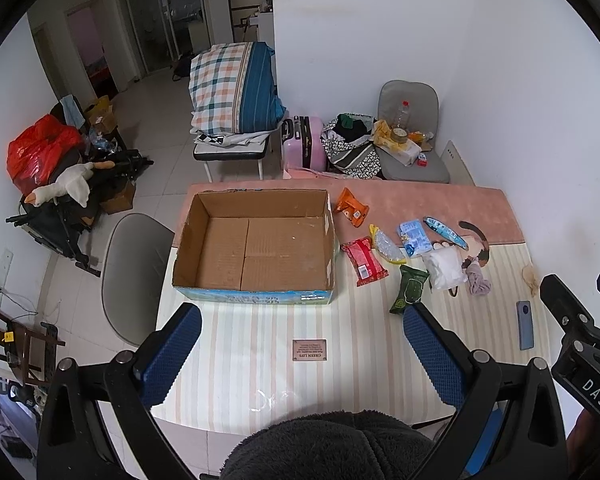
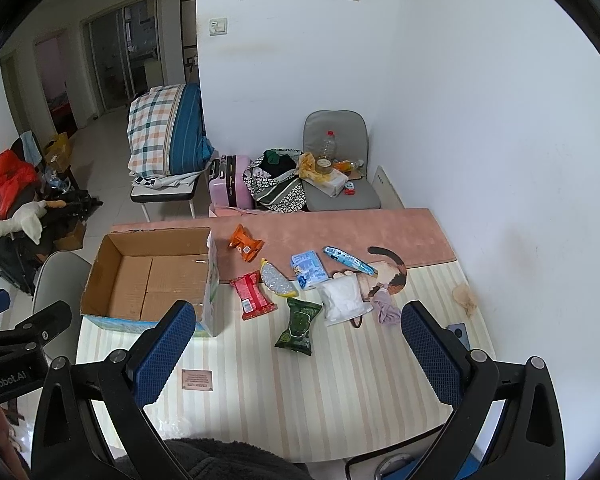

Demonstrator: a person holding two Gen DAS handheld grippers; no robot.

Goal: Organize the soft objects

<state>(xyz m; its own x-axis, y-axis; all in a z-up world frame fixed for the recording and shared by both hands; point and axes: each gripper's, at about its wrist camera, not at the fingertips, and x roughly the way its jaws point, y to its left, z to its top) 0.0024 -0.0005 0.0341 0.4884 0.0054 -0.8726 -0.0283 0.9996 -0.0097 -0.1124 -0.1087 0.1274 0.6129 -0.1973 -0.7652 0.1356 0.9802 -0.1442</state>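
Observation:
An open, empty cardboard box (image 1: 256,244) (image 2: 156,280) stands on the striped table at the left. To its right lie soft packets: orange (image 1: 351,207) (image 2: 245,243), red (image 1: 365,261) (image 2: 253,295), green (image 1: 408,289) (image 2: 299,326), light blue (image 1: 413,237) (image 2: 309,269), a long blue one (image 1: 446,232) (image 2: 350,261), a yellow-edged clear pouch (image 1: 386,244) (image 2: 277,280), a white bag (image 1: 444,268) (image 2: 343,298) and a mauve cloth (image 1: 478,280) (image 2: 388,308). My left gripper (image 1: 302,356) and right gripper (image 2: 298,354) are open and empty, held above the table's near side.
A phone (image 1: 525,325) (image 2: 458,334) lies near the table's right edge, a beige scrap (image 1: 531,276) (image 2: 466,298) beyond it. A pink mat (image 1: 420,200) covers the far side. A grey chair (image 1: 134,276) stands left of the table. A wall is close on the right.

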